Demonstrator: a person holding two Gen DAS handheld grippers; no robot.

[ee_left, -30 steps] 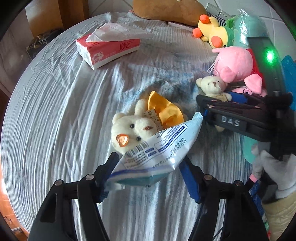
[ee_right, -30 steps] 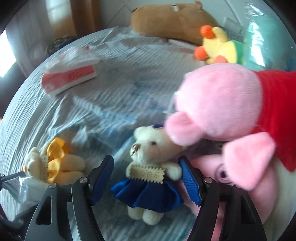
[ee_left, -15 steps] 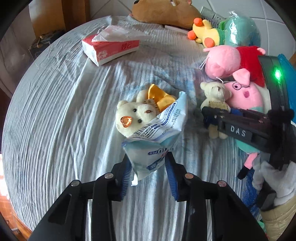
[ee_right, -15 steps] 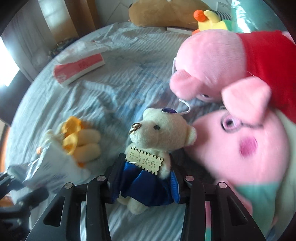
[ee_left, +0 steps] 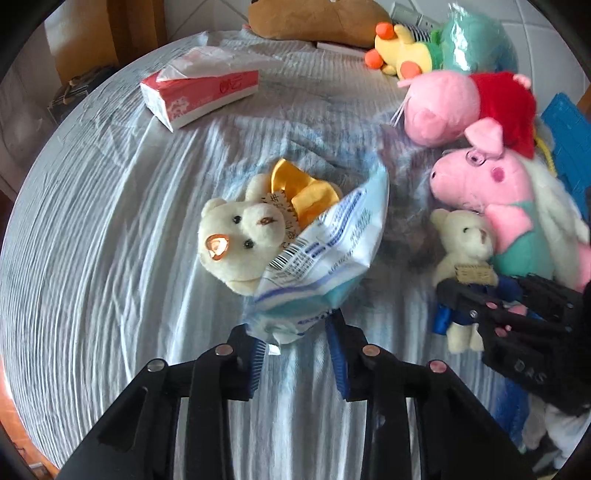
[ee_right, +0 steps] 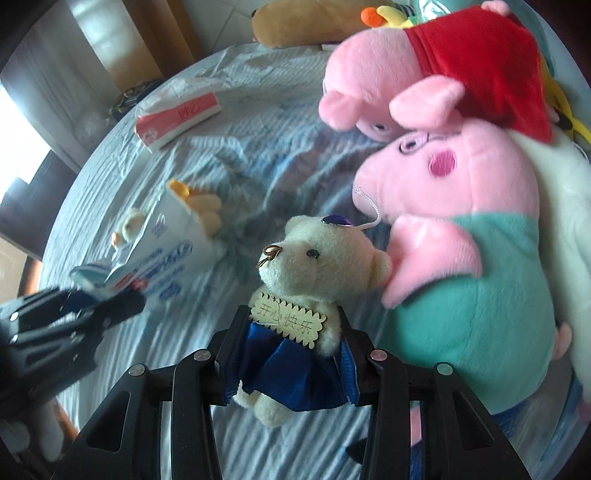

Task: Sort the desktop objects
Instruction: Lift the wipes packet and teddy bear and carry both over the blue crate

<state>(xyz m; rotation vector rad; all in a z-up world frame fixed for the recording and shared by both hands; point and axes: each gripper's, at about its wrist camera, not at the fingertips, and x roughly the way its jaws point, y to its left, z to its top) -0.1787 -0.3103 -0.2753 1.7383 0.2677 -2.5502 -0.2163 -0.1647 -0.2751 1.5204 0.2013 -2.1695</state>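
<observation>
A white and blue plastic packet (ee_left: 325,251) stands in my left gripper (ee_left: 297,339), whose jaws are closing on its lower end with both pads against it. Behind the packet a cream bear with a yellow bow (ee_left: 236,240) lies on the striped cloth. My right gripper (ee_right: 288,332) is shut on the blue skirt of a small cream bear in a blue dress (ee_right: 306,262), right beside a pink pig plush in teal (ee_right: 461,206). The right wrist view also catches the left gripper (ee_right: 110,299) and the packet (ee_right: 162,251) at the left.
A red and white tissue pack (ee_left: 199,92) lies at the far left. A pink pig plush in red (ee_left: 443,107), a yellow duck plush (ee_left: 406,48) and a brown plush (ee_left: 317,18) crowd the far right. A blue object (ee_left: 569,140) sits at the right edge.
Both grippers have gone from open to closed: the left on the packet, the right on the bear in the blue dress. In the left wrist view, the right gripper and its bear have shifted lower.
</observation>
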